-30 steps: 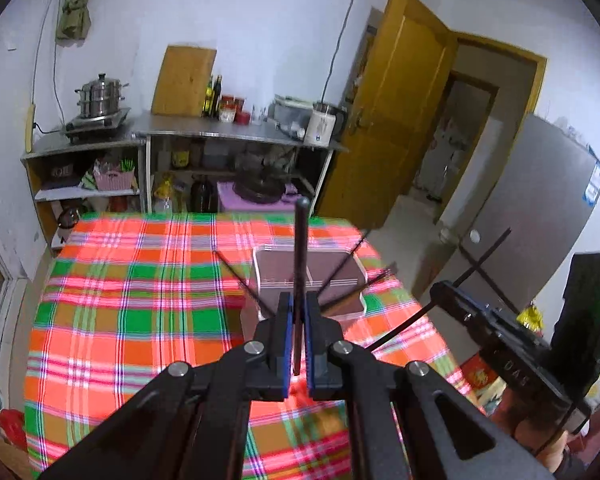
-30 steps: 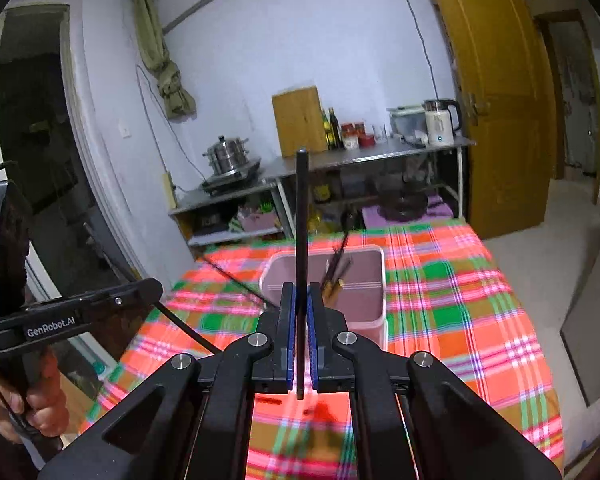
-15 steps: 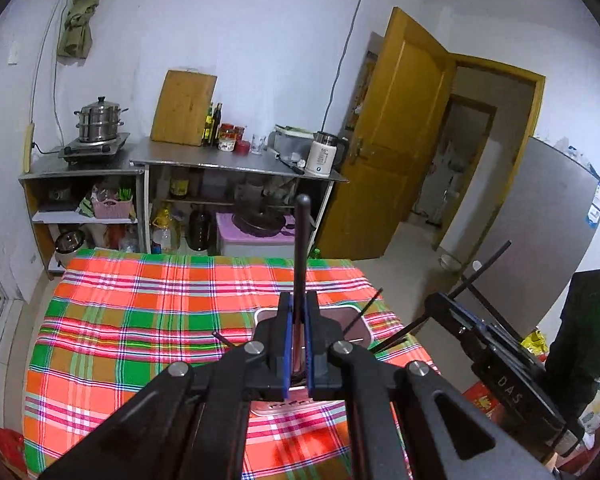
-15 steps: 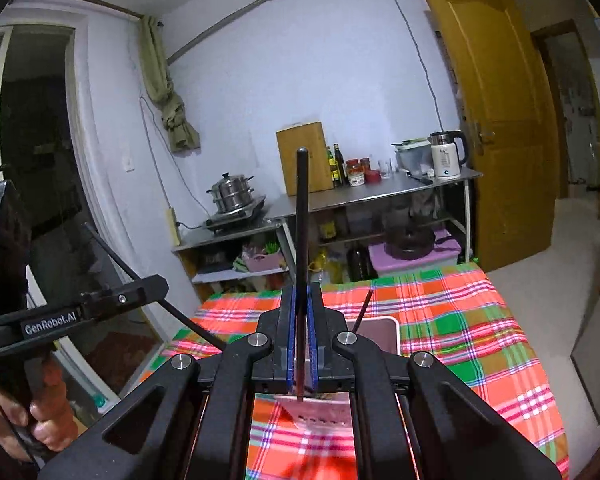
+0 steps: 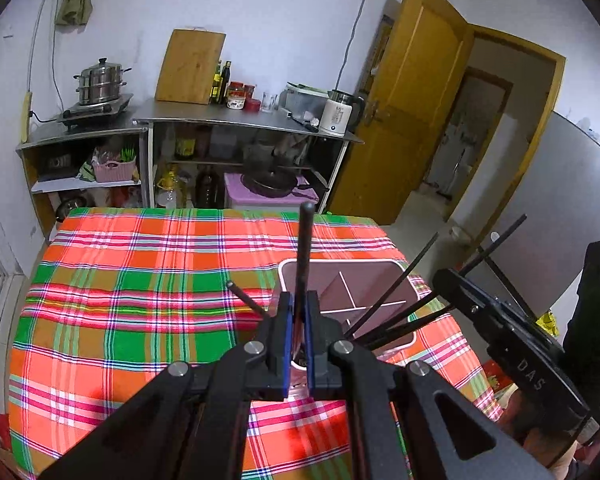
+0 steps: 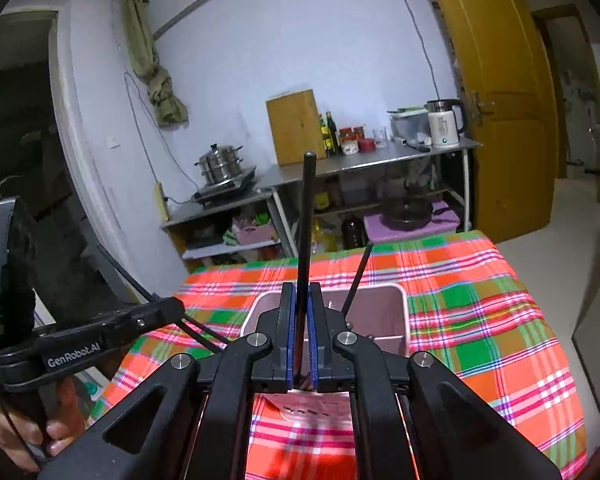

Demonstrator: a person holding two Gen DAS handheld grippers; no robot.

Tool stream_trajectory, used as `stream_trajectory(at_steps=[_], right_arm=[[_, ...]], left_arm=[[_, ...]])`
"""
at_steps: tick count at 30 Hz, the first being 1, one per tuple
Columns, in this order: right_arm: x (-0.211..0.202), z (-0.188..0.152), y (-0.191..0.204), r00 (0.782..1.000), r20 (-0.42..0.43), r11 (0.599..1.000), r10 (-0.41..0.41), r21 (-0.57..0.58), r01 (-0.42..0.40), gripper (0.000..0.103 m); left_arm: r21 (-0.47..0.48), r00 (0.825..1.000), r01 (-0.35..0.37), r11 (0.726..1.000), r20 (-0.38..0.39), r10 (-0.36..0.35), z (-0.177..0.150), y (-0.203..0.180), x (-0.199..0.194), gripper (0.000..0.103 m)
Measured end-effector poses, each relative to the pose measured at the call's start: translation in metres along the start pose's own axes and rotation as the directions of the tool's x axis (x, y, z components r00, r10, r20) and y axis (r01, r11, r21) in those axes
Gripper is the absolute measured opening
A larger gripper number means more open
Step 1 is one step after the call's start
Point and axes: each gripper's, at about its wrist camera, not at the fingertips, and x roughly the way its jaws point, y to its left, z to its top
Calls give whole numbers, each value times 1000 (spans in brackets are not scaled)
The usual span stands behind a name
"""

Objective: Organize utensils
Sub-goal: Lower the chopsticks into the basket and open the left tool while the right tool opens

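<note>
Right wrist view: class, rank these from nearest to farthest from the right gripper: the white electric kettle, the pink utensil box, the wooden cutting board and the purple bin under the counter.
1. pink utensil box, on the plaid cloth just ahead of the right gripper.
2. purple bin, on the floor past the table's far edge.
3. white electric kettle, right on the counter, and wooden cutting board, against the wall: too close to call.

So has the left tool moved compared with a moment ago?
Yes. The left tool has pulled back and tilted: the pink utensil box, earlier half hidden behind it, now shows its dividers. It keeps gripping a black chopstick.
</note>
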Motion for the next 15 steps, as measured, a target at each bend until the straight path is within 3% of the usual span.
stream_trajectory(at_steps=[6, 9, 12, 15], right_arm=[[8, -5, 1, 999, -32, 1000, -10, -9, 9, 6], [5, -5, 1, 1000, -27, 1000, -11, -13, 11, 11], [-2, -3, 3, 1000, -14, 1000, -9, -15, 9, 12], [-9, -1, 4, 1000, 4, 1000, -10, -18, 10, 12]], left_arm=[[10, 1000, 7, 1000, -2, -7, -3, -2, 1, 8], [24, 1000, 4, 1000, -2, -3, -3, -6, 0, 13], [30, 1000, 12, 999, 16, -13, -2, -8, -7, 25], [24, 999, 23, 999, 40, -24, 0, -10, -16, 27]])
